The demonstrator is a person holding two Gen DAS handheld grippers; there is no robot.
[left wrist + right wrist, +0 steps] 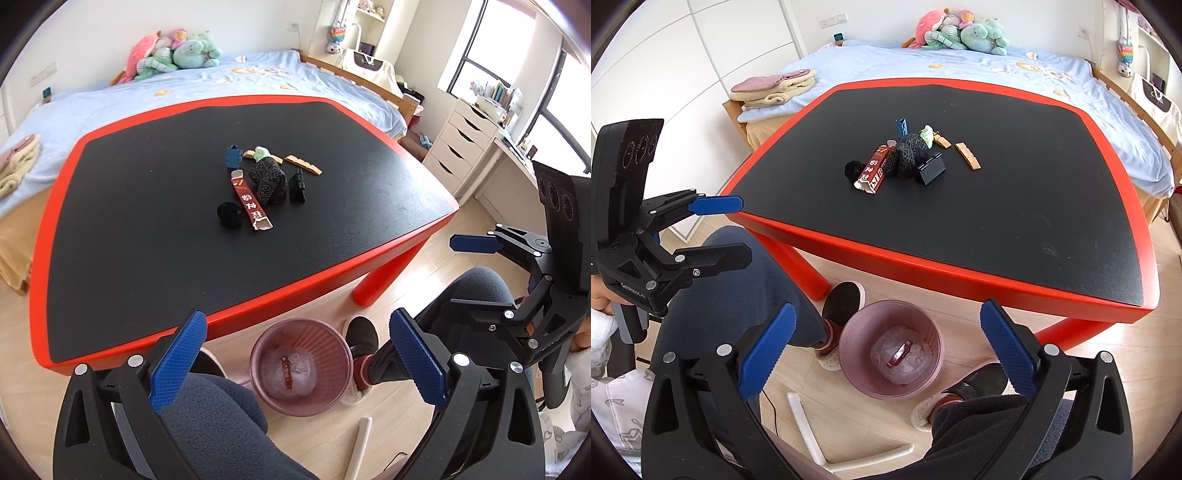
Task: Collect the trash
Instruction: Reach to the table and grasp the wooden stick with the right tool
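Note:
A pink ribbed bin stands on the floor under the table's near edge, with a clear liner and a small red wrapper inside. On the black table top lie a long red carton, a black crumpled ball, a black patterned pouch, a black clip, a blue box, a green toy and wooden strips. My left gripper and right gripper are open, empty, above the bin.
The red-rimmed table has a red leg beside the bin. The person's legs and slippers flank the bin. White strips lie on the floor. A bed and white drawers stand behind.

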